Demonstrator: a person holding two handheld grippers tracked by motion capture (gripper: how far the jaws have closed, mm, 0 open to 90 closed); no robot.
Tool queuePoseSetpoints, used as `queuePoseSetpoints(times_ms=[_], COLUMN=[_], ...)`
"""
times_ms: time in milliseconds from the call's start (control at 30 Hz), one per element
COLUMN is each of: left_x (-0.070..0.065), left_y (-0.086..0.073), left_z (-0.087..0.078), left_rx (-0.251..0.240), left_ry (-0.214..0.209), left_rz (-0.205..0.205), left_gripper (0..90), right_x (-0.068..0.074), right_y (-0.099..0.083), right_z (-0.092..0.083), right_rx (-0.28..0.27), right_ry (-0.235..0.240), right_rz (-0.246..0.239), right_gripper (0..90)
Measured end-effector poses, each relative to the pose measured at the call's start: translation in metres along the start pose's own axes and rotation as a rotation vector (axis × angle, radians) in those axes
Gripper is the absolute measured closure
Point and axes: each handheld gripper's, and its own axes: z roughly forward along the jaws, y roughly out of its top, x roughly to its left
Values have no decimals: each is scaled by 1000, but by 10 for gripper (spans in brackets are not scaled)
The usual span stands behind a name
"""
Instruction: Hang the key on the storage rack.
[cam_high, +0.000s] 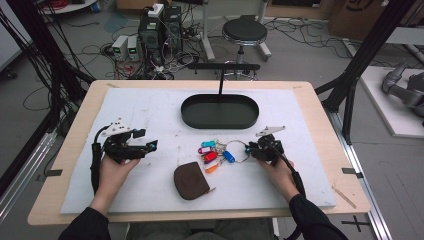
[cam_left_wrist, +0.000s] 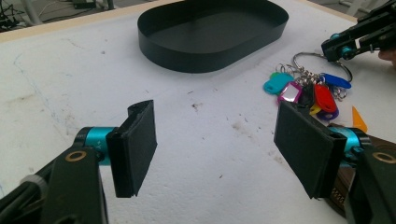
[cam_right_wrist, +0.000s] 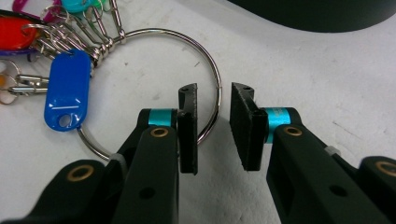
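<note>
No readable writing is seen on the coloured plastic tags, which are clipped by small metal chains to a thin steel ring lying on the white, speckled mat in front of the oval black tray. The ring's wire is straddled by the narrowly parted flat black pads of the right gripper, but it is not seen to be pinched. The left gripper is held with its pads spread wide over bare mat, and a rounded brown pouch with a stitched edge lies near the tags.
</note>
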Motion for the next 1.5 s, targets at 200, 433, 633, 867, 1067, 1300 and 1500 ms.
queuePoseSetpoints(times_ms=[200,433,633,867,1067,1300,1500], left_x=[0,0,0,1,1,0,0], left_y=[0,-1,-2,-2,-2,-2,-2], left_z=[0,0,0,0,0,1,1], left_rx=[2,3,2,4,5,3,3], left_ry=[3,6,5,8,8,6,10], left_rz=[0,-2,-4,-3,-4,-4,-1], left_gripper=[297,297,297,297,297,297,297], right_x=[5,4,1,-4,-5,1,1], right_y=[-1,-1,0,3,5,8,7], right_z=[1,0,-4,-19,-29,-36,-37], right_rx=[-7,-5,-34,-128,-210,-272,-293], right_ry=[-24,-27,-35,-52,-16,47,140], right_rz=[-16,-14,-4,20,36,50,136], right_gripper=[833,872,874,875,874,873,872])
